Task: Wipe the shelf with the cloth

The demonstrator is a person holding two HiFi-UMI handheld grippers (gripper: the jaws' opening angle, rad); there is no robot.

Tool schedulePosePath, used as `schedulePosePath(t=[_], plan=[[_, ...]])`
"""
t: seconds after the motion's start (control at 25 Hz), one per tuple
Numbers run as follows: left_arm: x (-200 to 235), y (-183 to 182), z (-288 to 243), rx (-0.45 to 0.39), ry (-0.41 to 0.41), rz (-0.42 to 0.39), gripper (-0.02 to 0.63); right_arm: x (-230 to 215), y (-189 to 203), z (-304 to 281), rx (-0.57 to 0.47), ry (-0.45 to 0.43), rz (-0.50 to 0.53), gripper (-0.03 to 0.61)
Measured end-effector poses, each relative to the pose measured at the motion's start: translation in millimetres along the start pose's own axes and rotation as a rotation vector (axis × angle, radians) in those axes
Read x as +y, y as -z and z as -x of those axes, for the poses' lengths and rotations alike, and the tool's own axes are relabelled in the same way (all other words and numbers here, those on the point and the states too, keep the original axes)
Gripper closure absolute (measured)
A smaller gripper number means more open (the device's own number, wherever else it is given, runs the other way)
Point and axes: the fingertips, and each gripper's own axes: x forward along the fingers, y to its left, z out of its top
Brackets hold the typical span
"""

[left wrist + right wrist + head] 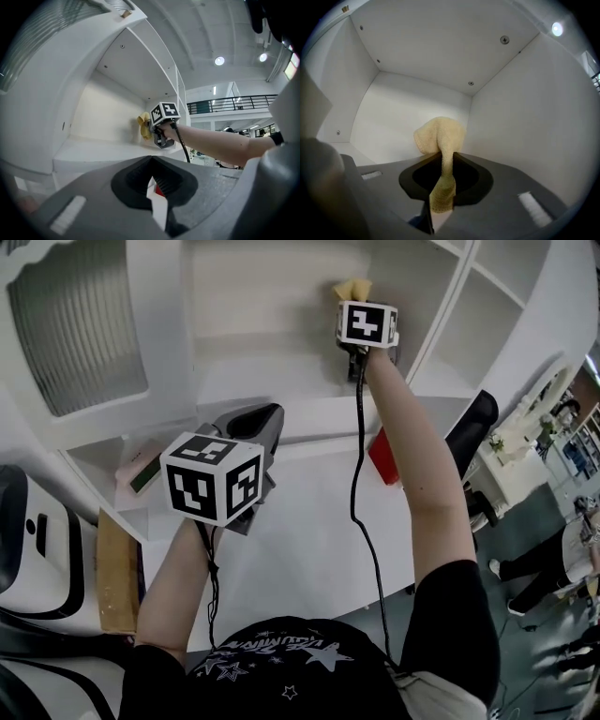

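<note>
A yellow cloth (439, 133) is pinched between the jaws of my right gripper (443, 158), and its bunched end sticks out toward the back wall of the white shelf compartment (408, 117). From the head view, the right gripper (356, 298) is reached deep into the shelf (253, 371), with the cloth (353, 287) showing just past its marker cube. My left gripper (265, 420) hovers in front of the shelf's front edge, shut with nothing in it. In the left gripper view, the left gripper (151, 158) points at the shelf board (93, 152), where the right gripper (154, 129) holds the cloth (143, 125).
A ribbed glass door (80, 324) stands at the shelf's left. On the right, below the shelf board, hangs a red object (384, 457). A lower shelf holds a small box (141, 472). A wooden board (117, 568) lies at the left. A black chair (472, 432) is at the right.
</note>
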Motion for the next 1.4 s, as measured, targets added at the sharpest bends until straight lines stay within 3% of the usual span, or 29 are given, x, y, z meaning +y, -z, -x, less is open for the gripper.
schedulePosePath(t=[0.52, 1.0, 1.4], plan=[[18.9, 12.9, -3.0, 0.024, -0.054, 0.021, 0.611, 21.9, 23.6, -59.4, 0.110, -0.099, -0.096, 0.492], [26.0, 20.2, -8.4, 0.034, -0.070, 0.035, 0.611, 10.7, 32.1, -69.1, 0.141, -0.063, -0.118, 0.494], [19.0, 24.7, -5.0, 0.035, -0.043, 0.031, 0.611, 2.7, 33.9, -39.0, 0.147, -0.028, -0.084, 0.492]])
